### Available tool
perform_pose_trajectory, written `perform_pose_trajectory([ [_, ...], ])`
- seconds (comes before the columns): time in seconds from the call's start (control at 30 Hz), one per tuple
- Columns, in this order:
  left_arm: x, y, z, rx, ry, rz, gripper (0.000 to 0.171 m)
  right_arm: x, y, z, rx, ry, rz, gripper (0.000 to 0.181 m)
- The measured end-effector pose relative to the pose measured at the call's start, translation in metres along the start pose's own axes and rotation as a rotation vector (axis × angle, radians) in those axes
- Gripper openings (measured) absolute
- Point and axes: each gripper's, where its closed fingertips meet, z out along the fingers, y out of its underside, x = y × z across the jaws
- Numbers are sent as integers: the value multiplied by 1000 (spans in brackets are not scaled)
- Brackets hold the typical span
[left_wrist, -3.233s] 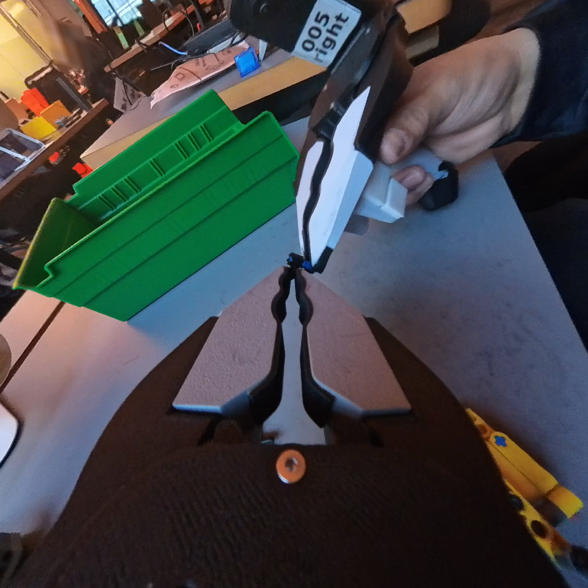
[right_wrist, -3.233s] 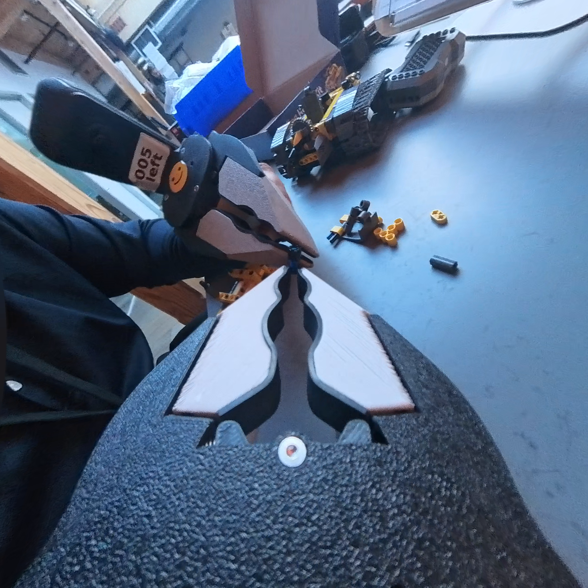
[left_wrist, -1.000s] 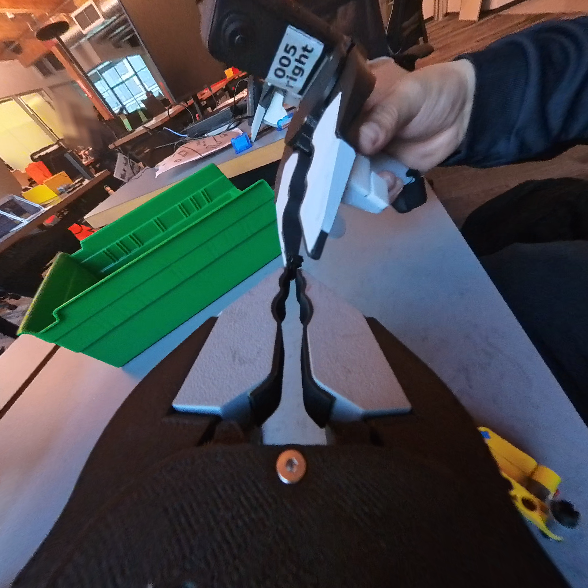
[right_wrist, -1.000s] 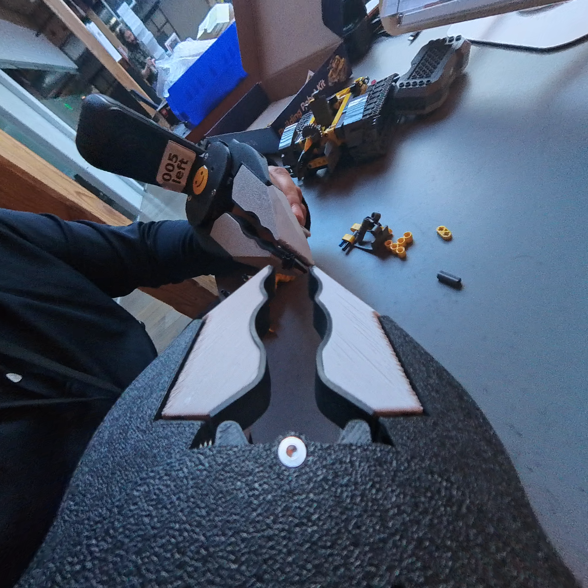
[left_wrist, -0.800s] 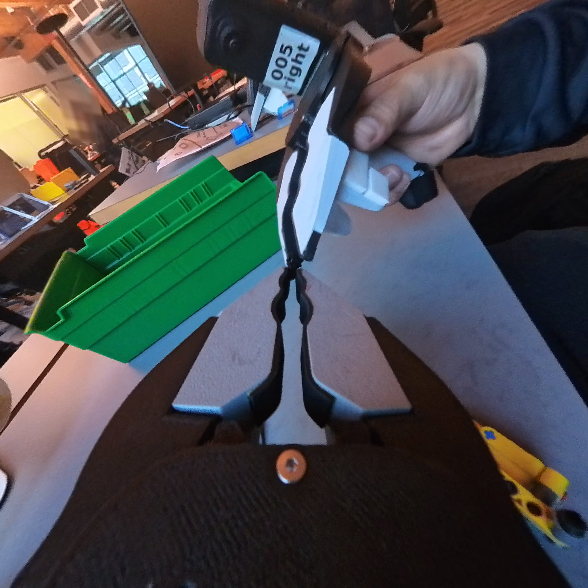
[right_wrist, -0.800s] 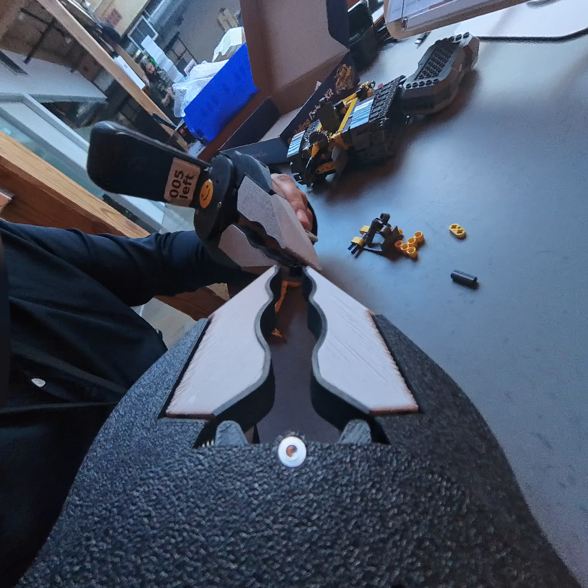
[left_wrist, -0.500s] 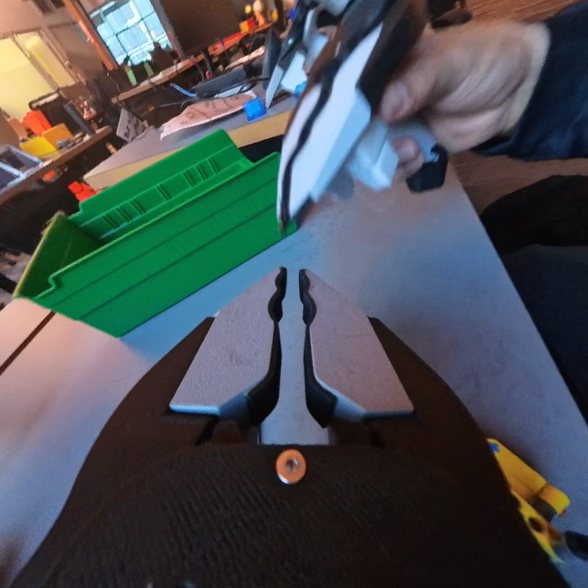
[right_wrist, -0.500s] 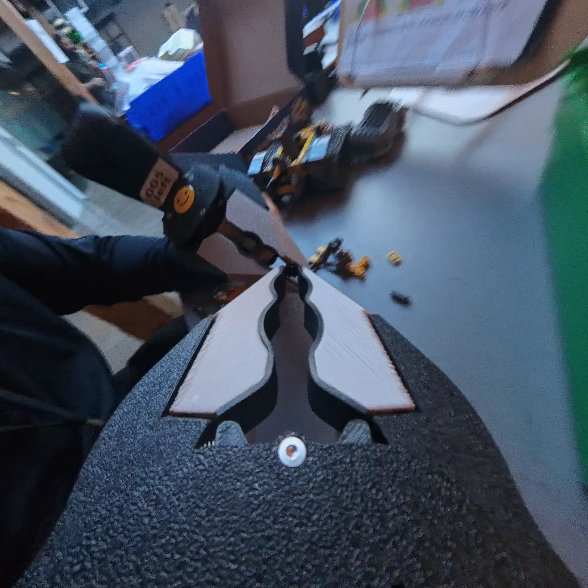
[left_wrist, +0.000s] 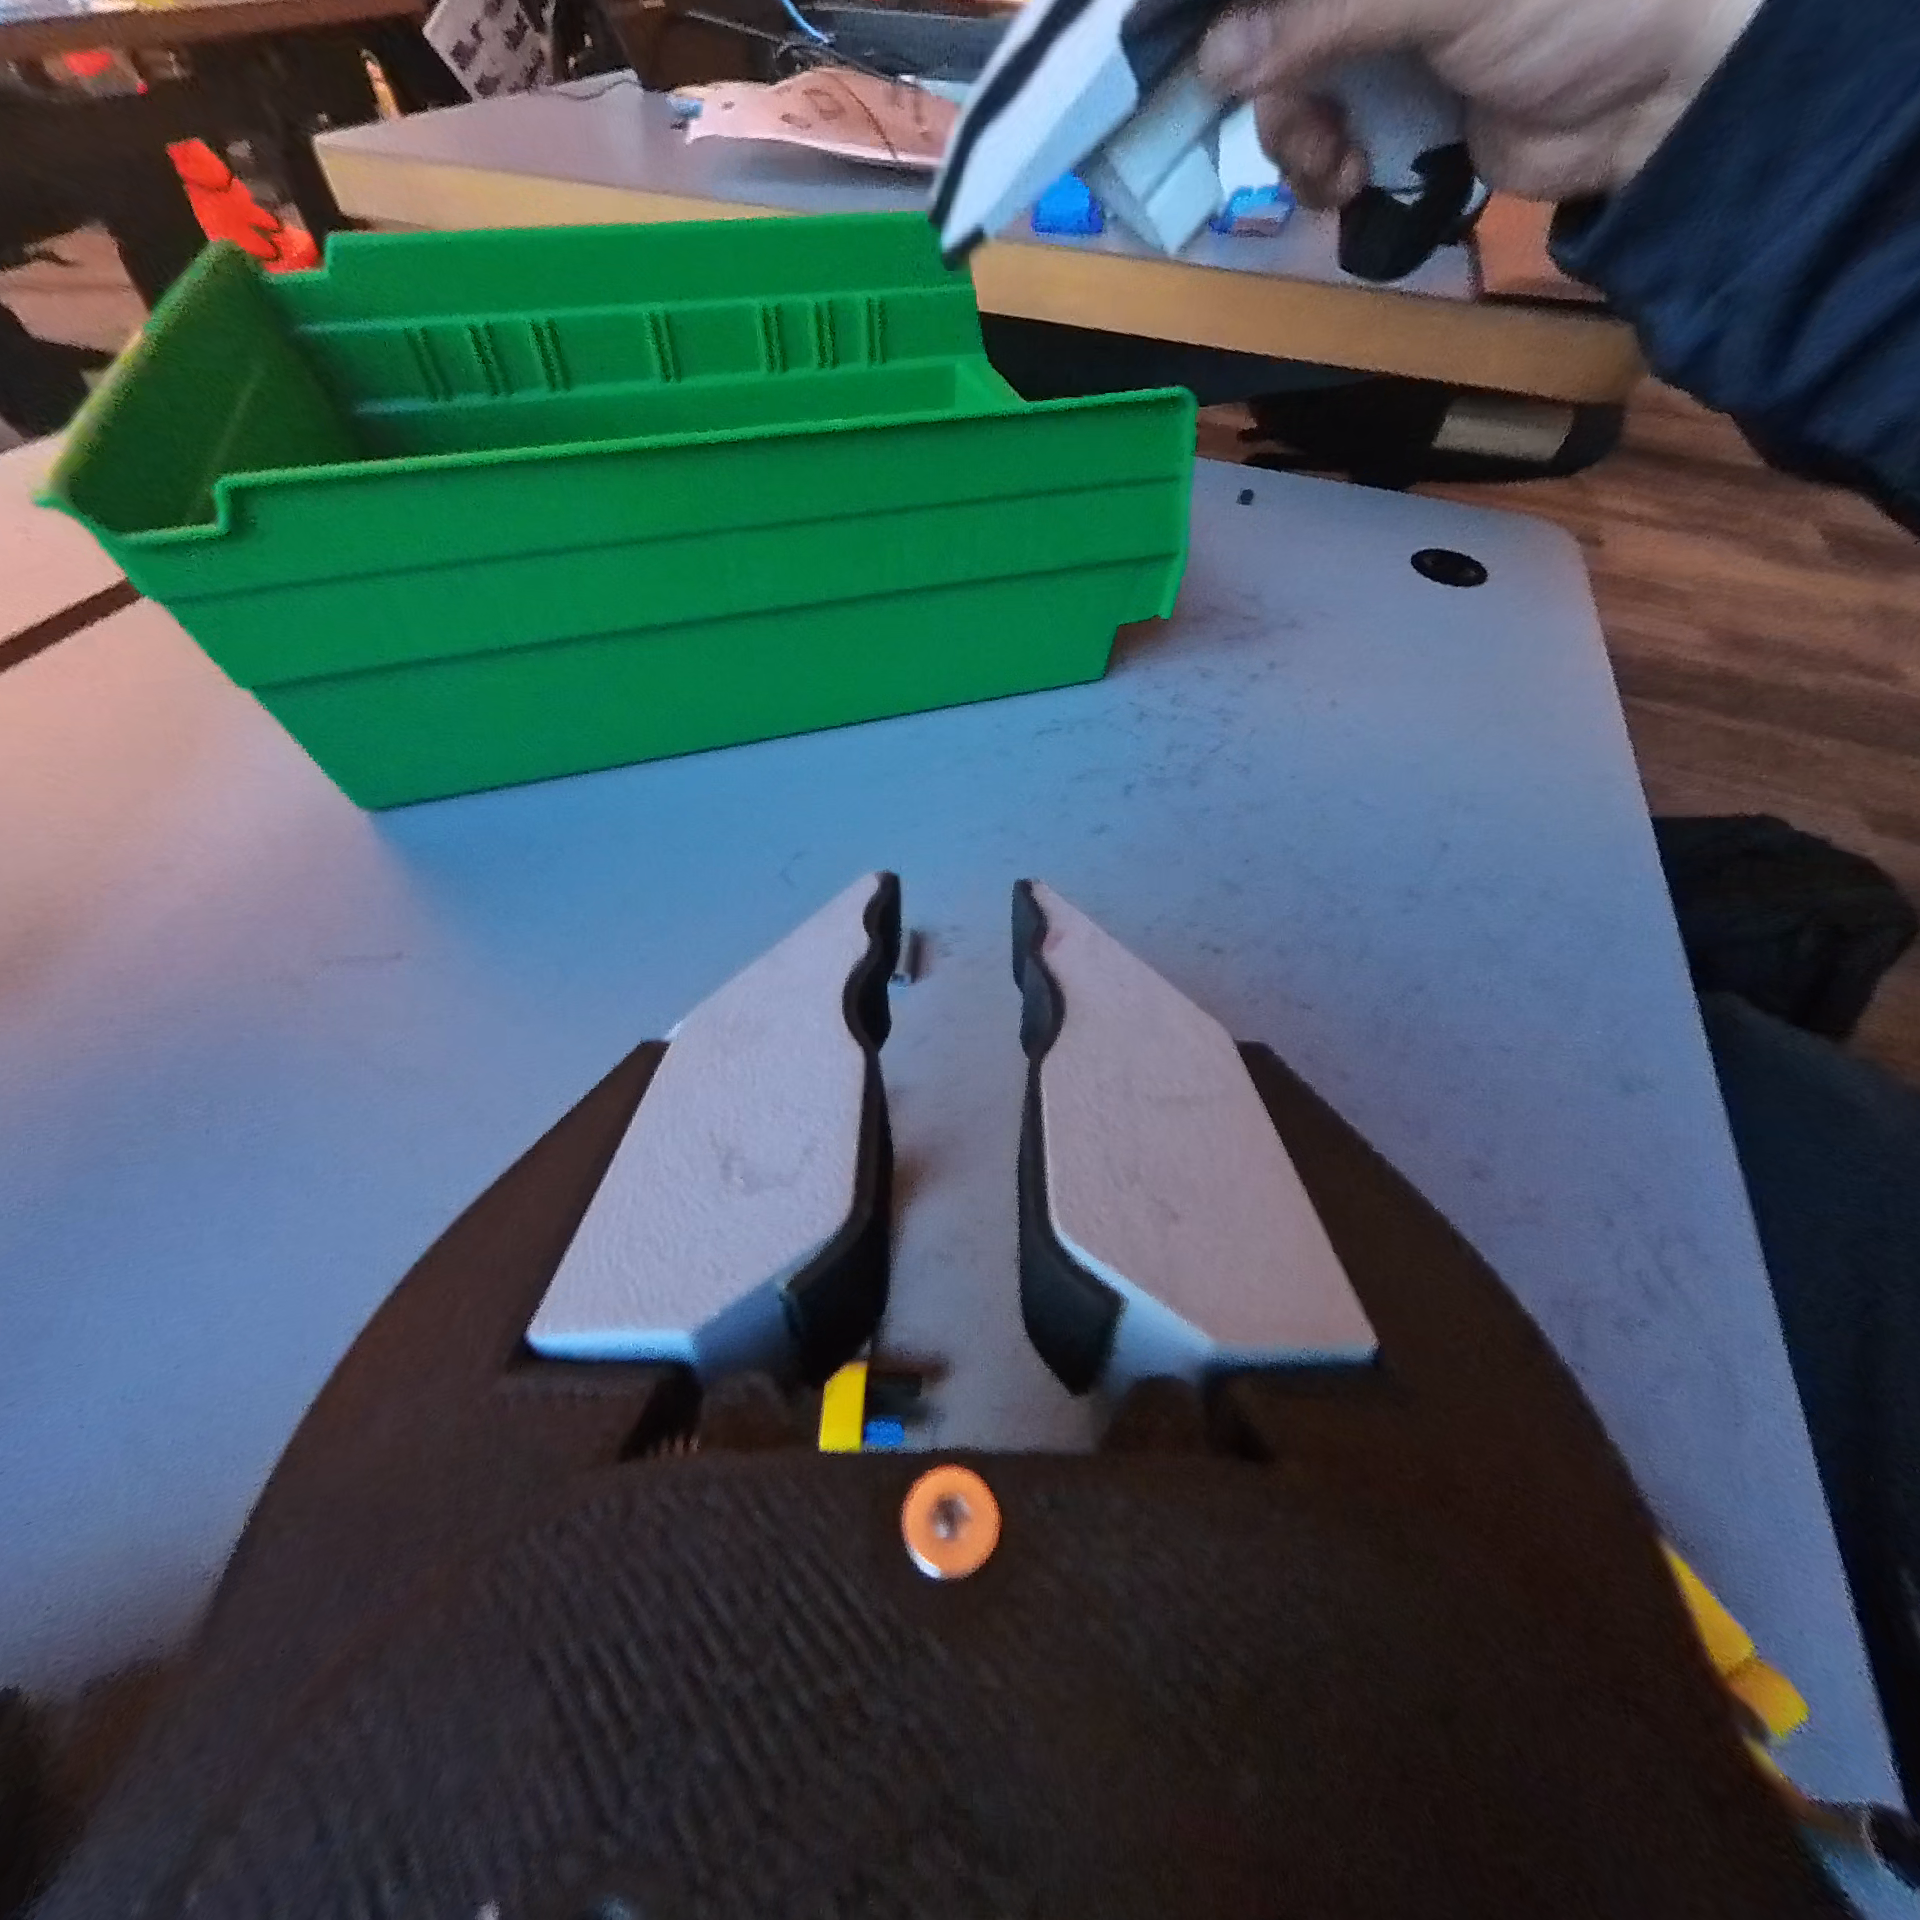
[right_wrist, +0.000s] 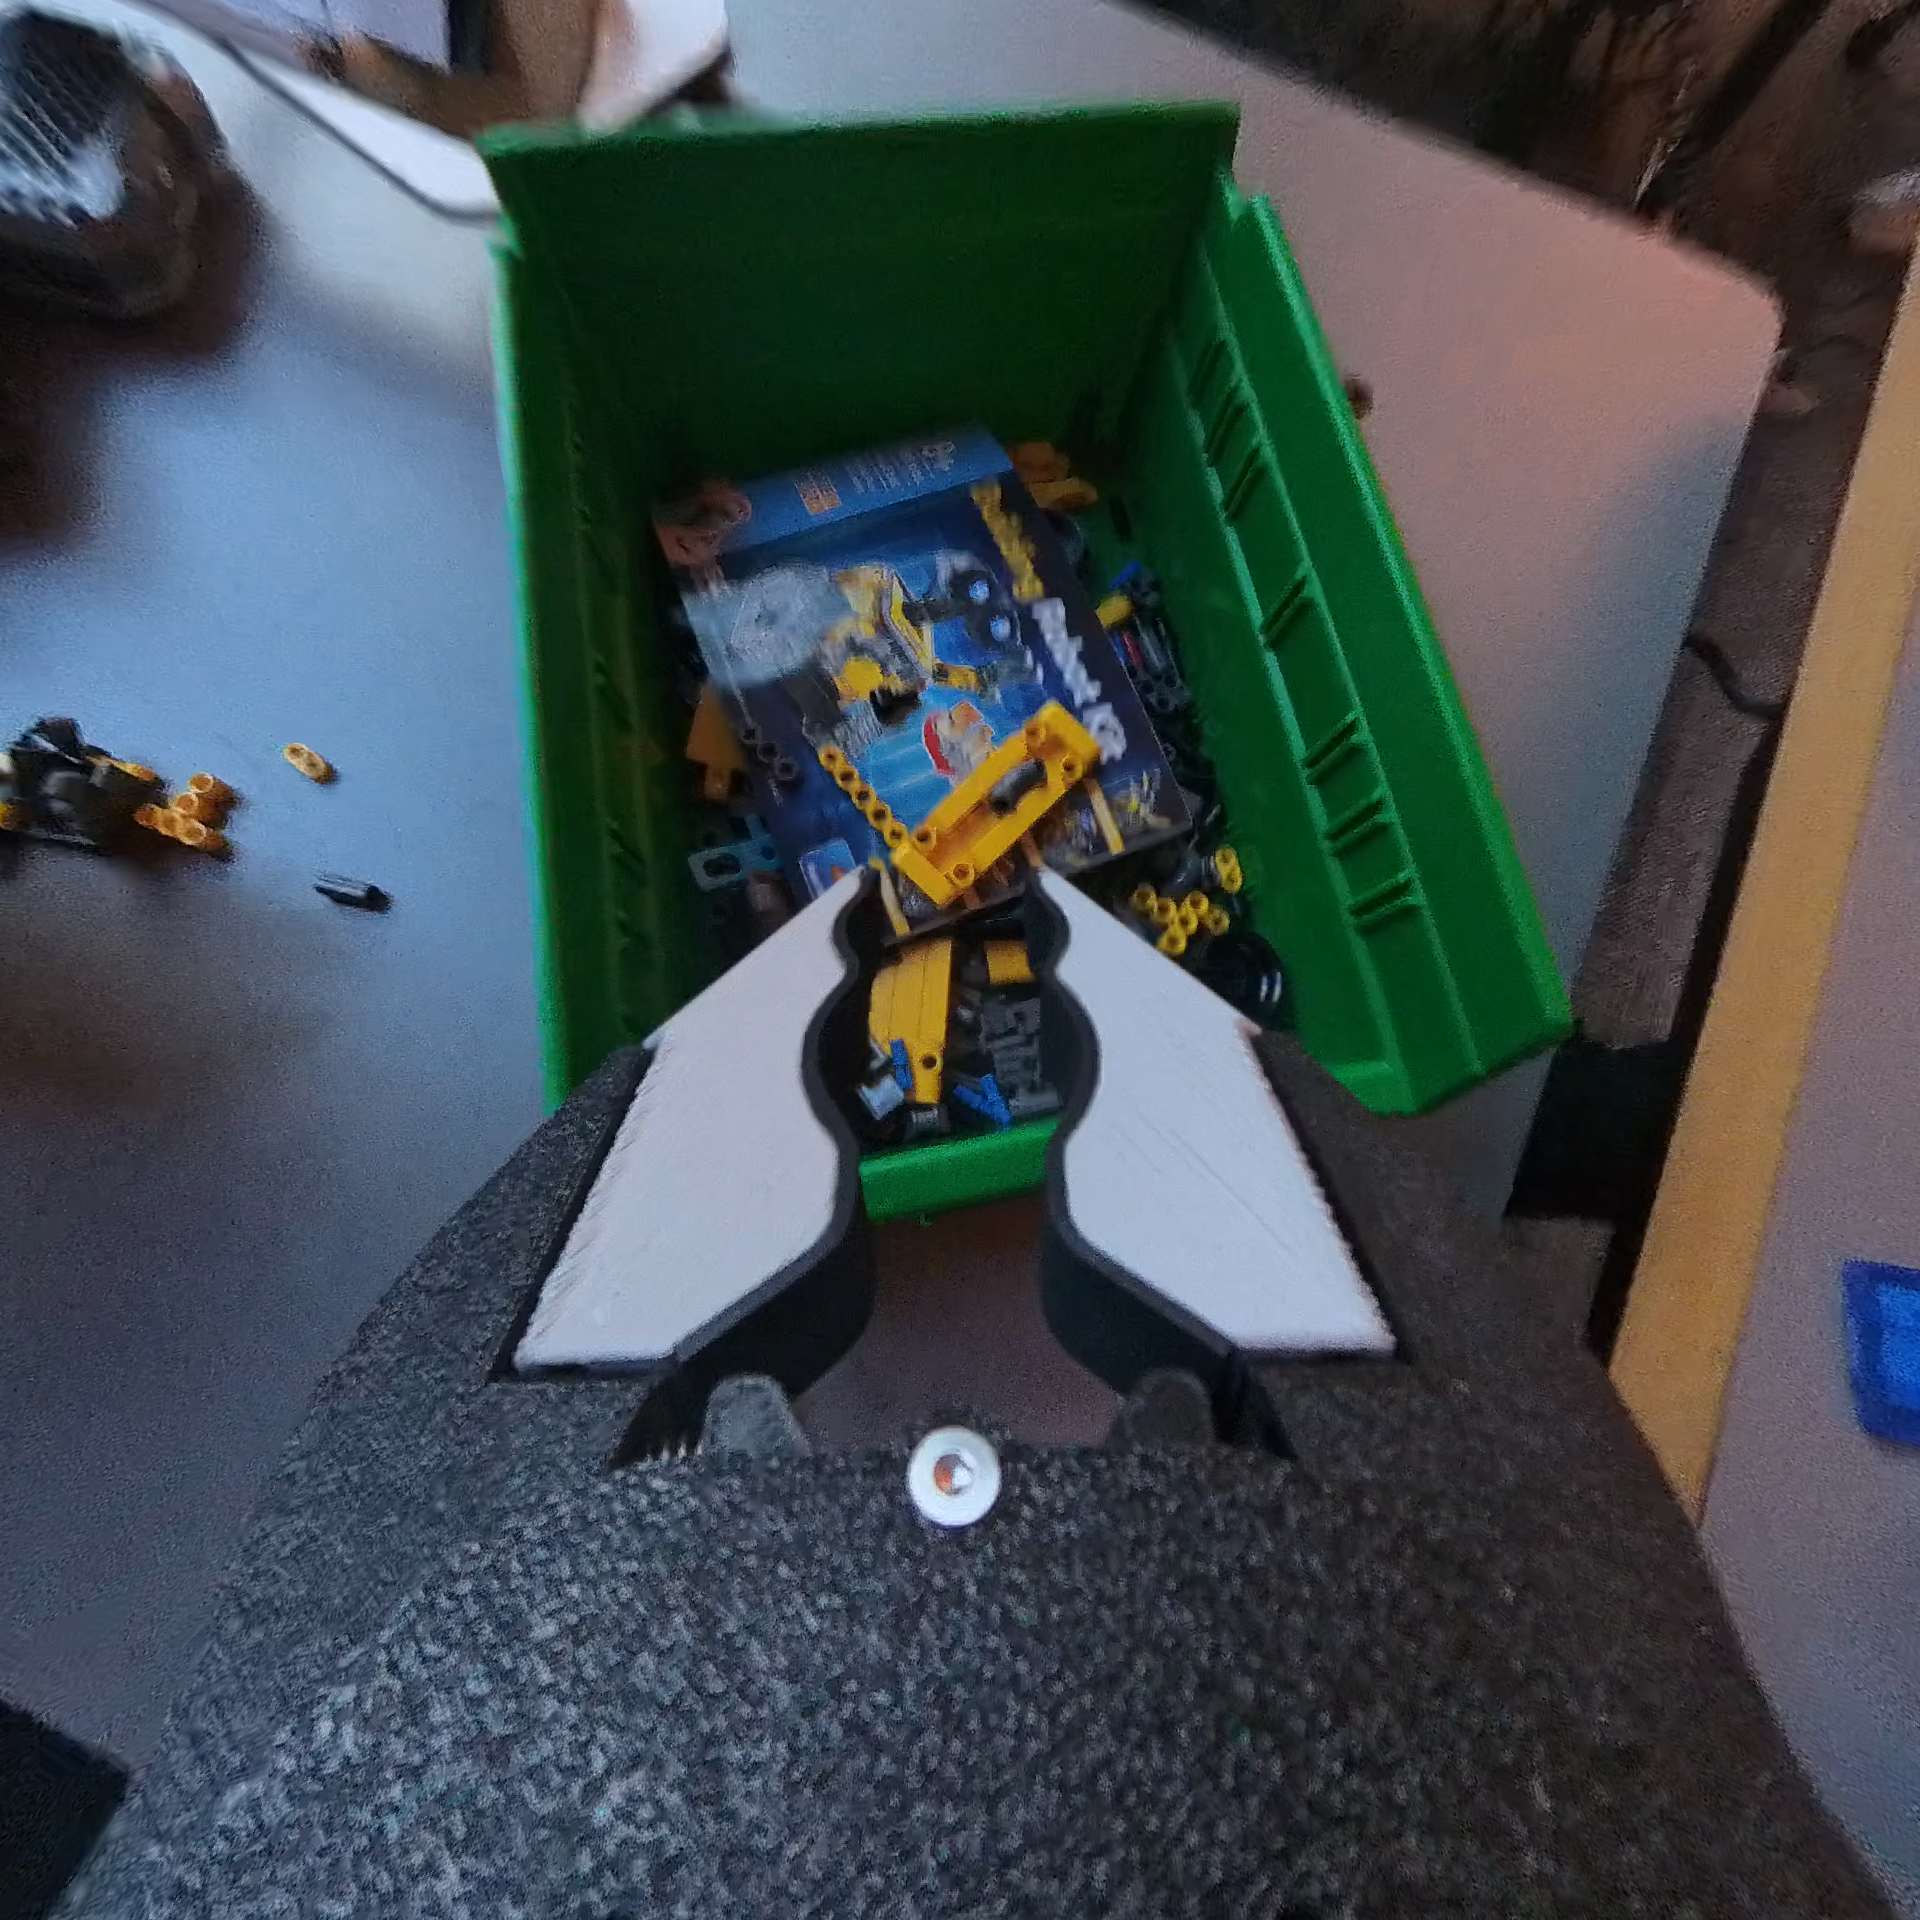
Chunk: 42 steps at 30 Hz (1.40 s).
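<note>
We have the left gripper (left_wrist: 945, 904) spread, empty, low over the grey table (left_wrist: 1299, 790); a small dark pin (left_wrist: 912, 956) lies between its tips. Right gripper (right_wrist: 948, 888) is also spread, holding nothing, above the green bin (right_wrist: 1340, 717) of yellow and black building-toy parts (right_wrist: 997, 800) and a blue booklet (right_wrist: 914, 582).

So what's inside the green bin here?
The green bin holds a blue printed booklet lying on loose yellow and black building pieces, with a yellow frame piece on top. The right gripper covers part of the near end.
</note>
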Motion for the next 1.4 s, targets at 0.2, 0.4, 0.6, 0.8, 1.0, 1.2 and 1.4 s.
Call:
perform_pose_trajectory([
  [0.2,-19,-3,-6,14,-63,-67,24,-61,-56,-28,355,-143,-17,19],
  [0.4,-50,-19,-26,88,-199,-108,32,-208,-74,-5,605,-518,-243,38],
  [0.6,-71,-37,-54,180,-299,-106,31,-286,-48,6,723,-864,-459,38],
  [0.8,-80,-23,-51,106,-294,-136,25,-266,-46,25,674,-831,-375,40],
  [1.0,-53,-15,-31,55,-154,-67,32,-262,-45,30,653,-766,-422,47],
  [1.2,-53,-11,-30,39,-159,-26,33,-260,-43,23,658,-794,-436,44],
  [1.4,-57,-16,-35,65,-171,-31,27,-244,-58,26,708,-786,-280,40],
])
